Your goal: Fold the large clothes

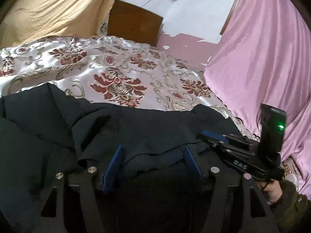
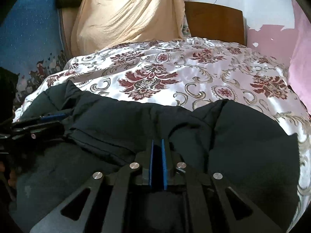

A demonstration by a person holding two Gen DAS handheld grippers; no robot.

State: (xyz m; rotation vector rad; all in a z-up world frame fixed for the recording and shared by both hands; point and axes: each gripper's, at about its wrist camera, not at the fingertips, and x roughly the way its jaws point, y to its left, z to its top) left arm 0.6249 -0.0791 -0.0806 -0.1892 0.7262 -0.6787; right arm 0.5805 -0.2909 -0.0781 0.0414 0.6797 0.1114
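A large dark navy padded jacket (image 1: 58, 128) lies on the floral satin bedspread (image 1: 116, 71) and fills the near half of both views (image 2: 233, 139). My left gripper (image 1: 153, 151) is open, its blue pads wide apart with a fold of the jacket lying between them. My right gripper (image 2: 157, 145) has its blue pads nearly together on a thin fold of jacket cloth. In the left wrist view the right gripper (image 1: 211, 136) shows at the right, close beside the left one. In the right wrist view the left gripper (image 2: 52, 117) shows at the left edge.
A yellow cloth (image 2: 124, 15) hangs behind the bed. A brown wooden headboard (image 1: 134, 22) stands at the far end. A pink satin cloth (image 1: 262, 58) drapes on the right. A blue patterned cloth (image 2: 29, 38) is at the left.
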